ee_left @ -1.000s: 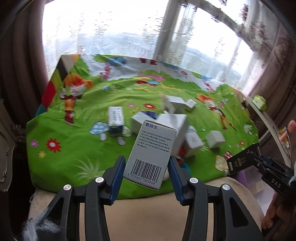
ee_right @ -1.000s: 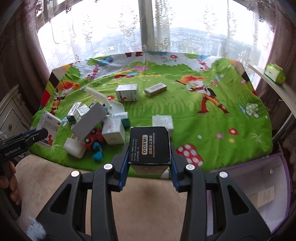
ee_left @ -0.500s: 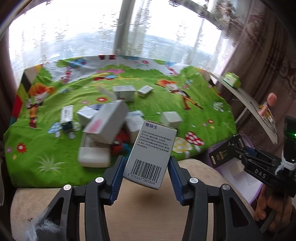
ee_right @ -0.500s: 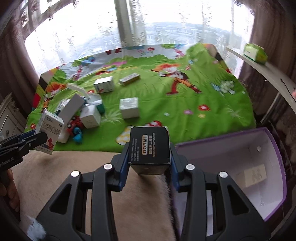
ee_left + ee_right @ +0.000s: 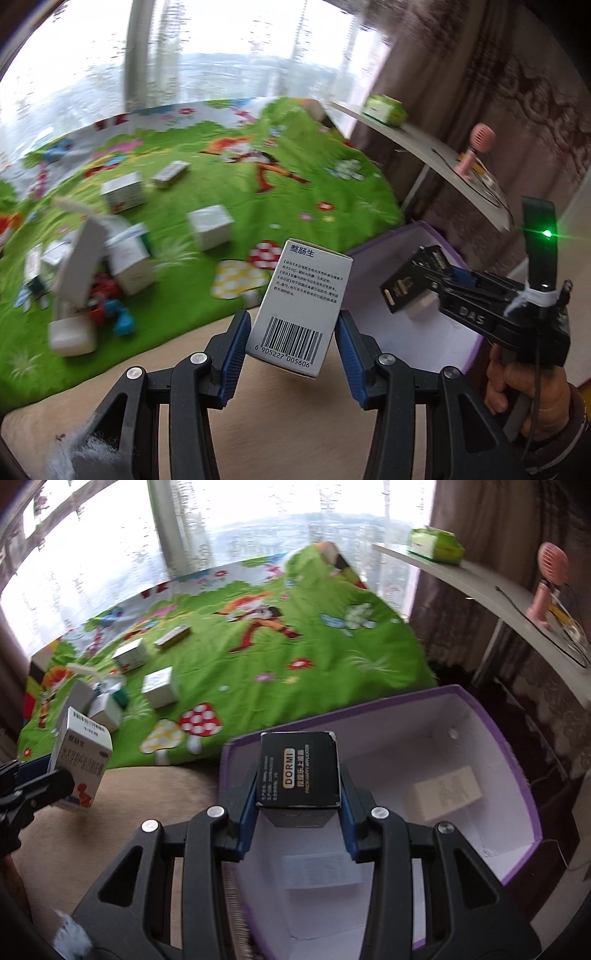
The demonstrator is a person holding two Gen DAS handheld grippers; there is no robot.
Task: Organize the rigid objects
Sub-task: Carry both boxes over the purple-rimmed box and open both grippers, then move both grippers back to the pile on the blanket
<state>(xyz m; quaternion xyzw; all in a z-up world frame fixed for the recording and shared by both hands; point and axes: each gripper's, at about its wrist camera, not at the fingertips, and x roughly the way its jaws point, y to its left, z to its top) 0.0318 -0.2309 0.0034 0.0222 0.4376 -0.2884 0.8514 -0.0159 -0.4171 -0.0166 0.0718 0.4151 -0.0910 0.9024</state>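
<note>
My left gripper [image 5: 291,345] is shut on a white medicine box [image 5: 301,308] with a barcode, held in the air over the beige cushion; the box also shows in the right wrist view [image 5: 81,760]. My right gripper [image 5: 297,819] is shut on a black DORMI box [image 5: 299,773], held over the near left part of the purple storage box [image 5: 517,775], which has a white inside. The right gripper also shows in the left wrist view [image 5: 406,291] above the storage box [image 5: 373,251]. A small white box [image 5: 445,792] lies inside it.
A green cartoon mat [image 5: 240,192] carries several loose boxes [image 5: 210,227] and a pile of boxes and toys [image 5: 92,273] at its left. A curved shelf [image 5: 480,587] at the right holds a green pack [image 5: 434,544] and a pink fan [image 5: 546,587]. A beige cushion [image 5: 295,417] lies below.
Both grippers have swung to the right with their boxes. The right gripper has moved from over the cushion to over the purple storage box. The mat has slid left in both views.
</note>
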